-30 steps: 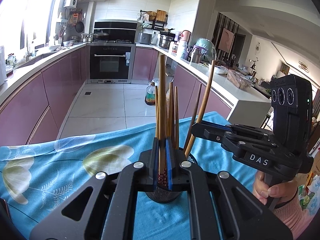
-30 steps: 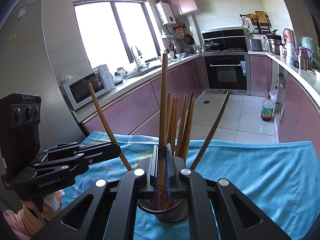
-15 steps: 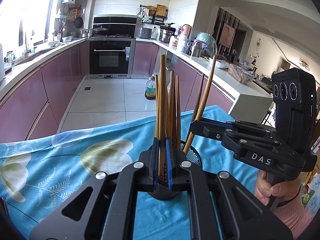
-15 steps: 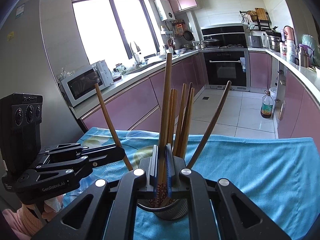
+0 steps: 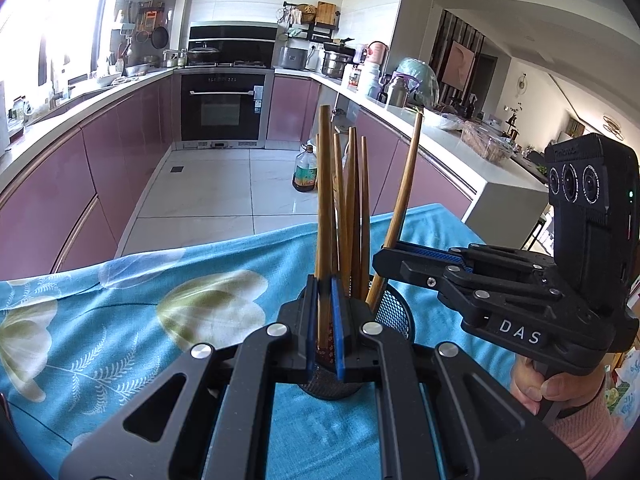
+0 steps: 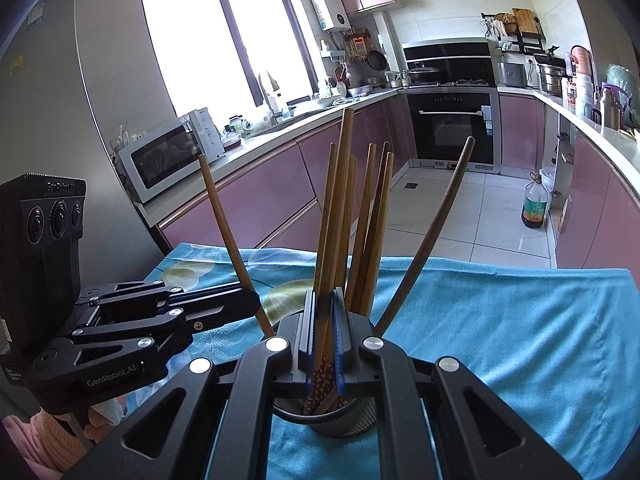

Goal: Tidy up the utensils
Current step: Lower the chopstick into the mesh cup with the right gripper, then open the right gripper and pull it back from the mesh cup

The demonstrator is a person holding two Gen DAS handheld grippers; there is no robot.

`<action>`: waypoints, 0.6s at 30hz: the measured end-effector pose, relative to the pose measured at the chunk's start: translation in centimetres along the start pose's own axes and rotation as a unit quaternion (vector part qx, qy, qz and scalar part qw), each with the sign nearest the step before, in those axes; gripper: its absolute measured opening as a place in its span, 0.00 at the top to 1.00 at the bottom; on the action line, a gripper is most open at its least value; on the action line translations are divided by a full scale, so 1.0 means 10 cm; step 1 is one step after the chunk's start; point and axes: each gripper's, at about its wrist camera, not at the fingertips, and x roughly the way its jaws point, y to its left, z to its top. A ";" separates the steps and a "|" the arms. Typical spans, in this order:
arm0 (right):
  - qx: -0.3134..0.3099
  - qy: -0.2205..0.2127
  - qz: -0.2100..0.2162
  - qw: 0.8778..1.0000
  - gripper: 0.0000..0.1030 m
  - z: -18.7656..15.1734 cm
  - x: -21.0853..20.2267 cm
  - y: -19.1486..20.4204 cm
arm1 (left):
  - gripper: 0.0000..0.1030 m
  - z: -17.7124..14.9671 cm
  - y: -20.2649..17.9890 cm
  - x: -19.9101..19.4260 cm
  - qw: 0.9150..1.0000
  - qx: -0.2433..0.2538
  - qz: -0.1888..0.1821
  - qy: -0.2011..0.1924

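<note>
Your left gripper (image 5: 324, 332) has its fingers clamped on one upright chopstick (image 5: 323, 216), centre frame, lower end in the mesh holder (image 5: 394, 312). Your right gripper (image 6: 324, 344) is clamped on another chopstick (image 6: 334, 216) in the same holder (image 6: 344, 416). Holder sits on the blue-clothed worktop (image 6: 500, 320), remaining chopsticks fanned out.

The tabletop (image 5: 120, 360) fills the lower half of both views, covered by a turquoise cloth (image 6: 500, 320) printed with pale flowers and fern sprigs, the flowers toward the left of the frame. A dark mesh utensil cup (image 6: 344, 420) stands directly on the cloth at bottom centre, holding upright wooden chopsticks (image 6: 362, 232).
</note>
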 end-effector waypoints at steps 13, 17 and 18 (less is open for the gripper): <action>0.006 0.003 -0.001 1.000 0.93 0.00 0.04 0.00 | 0.93 0.02 0.05 0.09 1.000 -0.009 0.003 0.003; 0.007 0.003 -0.001 1.000 0.93 0.00 0.05 -0.01 | 0.93 0.02 0.04 0.10 1.000 -0.010 0.003 0.003; 0.007 0.003 -0.001 1.000 0.93 0.00 0.05 -0.01 | 0.93 0.02 0.04 0.10 1.000 -0.009 0.003 0.003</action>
